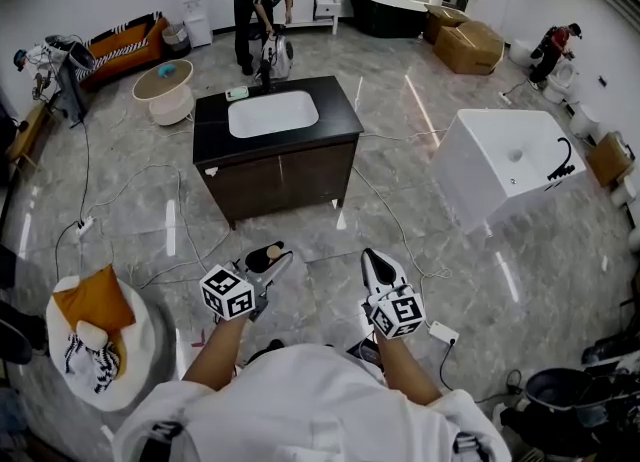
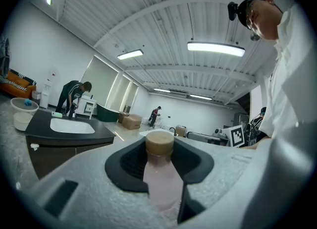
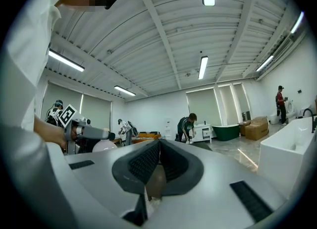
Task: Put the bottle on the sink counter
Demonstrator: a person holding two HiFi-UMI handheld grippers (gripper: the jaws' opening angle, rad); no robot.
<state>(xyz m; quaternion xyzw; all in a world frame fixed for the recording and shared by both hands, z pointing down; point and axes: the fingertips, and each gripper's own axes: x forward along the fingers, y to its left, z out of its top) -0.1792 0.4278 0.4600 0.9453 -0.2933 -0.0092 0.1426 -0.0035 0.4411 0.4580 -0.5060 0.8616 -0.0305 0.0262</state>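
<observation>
Bottle: the bottle [image 2: 159,176] has a pale pink, see-through body and a tan cap. It is held above the floor close in front of the person, well apart from the sink bench [image 1: 214,128].
Left tool: the left tool [image 1: 272,262] is clamped on the bottle's body just below the cap. Its jaws stand wide around it and point level.
Right tool: the right tool [image 1: 373,260] hangs to the right of the left one. Its jaws meet at the tips and grip nothing.
Sink bench: a dark-topped cabinet stands far across the marble floor, with a white basin [image 1: 272,113] sunk in its middle. Bare dark strips show to the left and right of the basin.
Handling: the bottle looks like thin plastic, so it is probably light and smooth. The wall may give under a hard squeeze.
Where to hold: the present grip high on the body seems sound, since the cap would stop it sliding down.
Step in hand: this looks like the carry towards the bench, with the placing not yet done.
Set-down: a bare strip of the top suits better than the basin, with the base flat before the jaws part.
Risk: cables [image 1: 150,175] lie on the floor along the way, and a person [image 1: 262,5] is working at the bench's far side.
</observation>
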